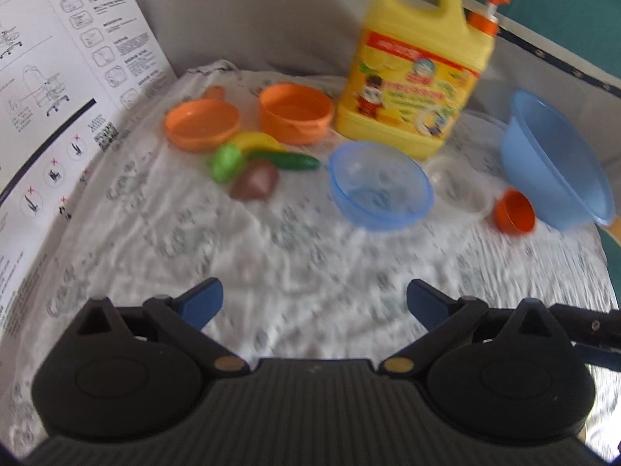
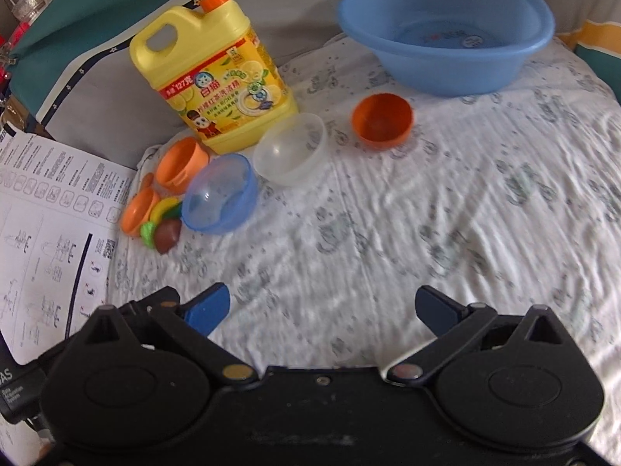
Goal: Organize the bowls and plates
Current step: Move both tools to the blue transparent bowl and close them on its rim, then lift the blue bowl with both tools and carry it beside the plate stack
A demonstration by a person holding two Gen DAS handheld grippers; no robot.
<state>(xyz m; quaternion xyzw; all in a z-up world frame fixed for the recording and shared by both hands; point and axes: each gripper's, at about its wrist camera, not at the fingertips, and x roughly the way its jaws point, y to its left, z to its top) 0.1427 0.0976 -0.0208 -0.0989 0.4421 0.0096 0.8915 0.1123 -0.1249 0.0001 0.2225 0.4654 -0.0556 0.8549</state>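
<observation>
Right wrist view: both grippers, left and right, hover empty with fingers spread above the patterned white cloth; translucent blue plastic bowl, clear plastic bowl and small orange bowl sit beside the yellow detergent jug; large blue plastic basin stands behind.

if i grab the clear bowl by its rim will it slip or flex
The clear bowl looks like thin, smooth plastic, so its rim may flex and slide between the fingers. It is probably very light. It already sits tilted on the wrinkled cloth, beside the small blue bowl, so a nudge could rock it.
</observation>
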